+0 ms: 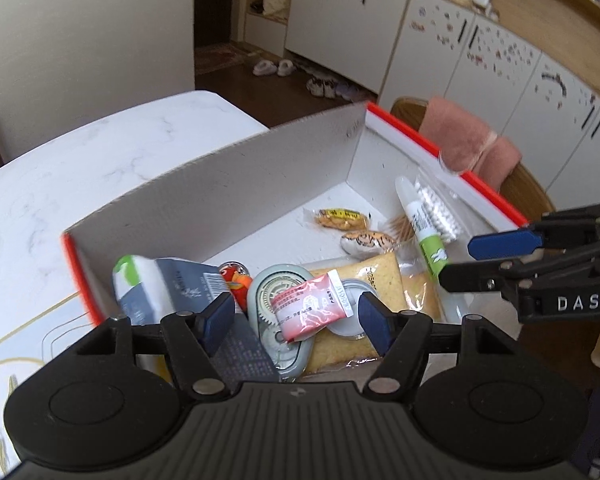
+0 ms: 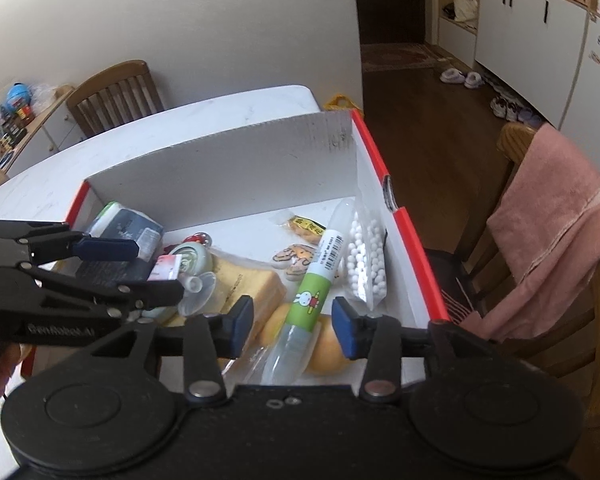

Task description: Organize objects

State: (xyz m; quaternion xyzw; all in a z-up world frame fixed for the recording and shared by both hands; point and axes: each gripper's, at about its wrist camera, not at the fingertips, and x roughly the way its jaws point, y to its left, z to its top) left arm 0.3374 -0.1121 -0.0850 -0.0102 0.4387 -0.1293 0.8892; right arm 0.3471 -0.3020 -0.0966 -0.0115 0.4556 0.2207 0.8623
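A white cardboard box with red edges (image 1: pixel 220 184) (image 2: pixel 228 168) sits on the marble table and holds several items. My left gripper (image 1: pixel 296 314) is open and empty above a pink sachet (image 1: pixel 312 308) lying on a grey-green tape dispenser (image 1: pixel 276 292), beside a grey packet (image 1: pixel 172 284) and a yellow sponge (image 1: pixel 384 280). My right gripper (image 2: pixel 294 322) is open and empty, its jaws on either side of a green-and-white glue tube (image 2: pixel 318 280) without touching it. The tube (image 1: pixel 422 228) lies next to a bag of white beads (image 2: pixel 366 258). A snack packet (image 1: pixel 340 219) and tiger-print piece (image 1: pixel 366 240) lie further in.
The white marble table (image 1: pixel 60 184) extends left of the box. A wooden chair with a pink towel (image 2: pixel 556 232) stands right of the box. Another chair (image 2: pixel 116 96) stands at the table's far side. White cabinets (image 1: pixel 480 60) and shoes on the floor lie beyond.
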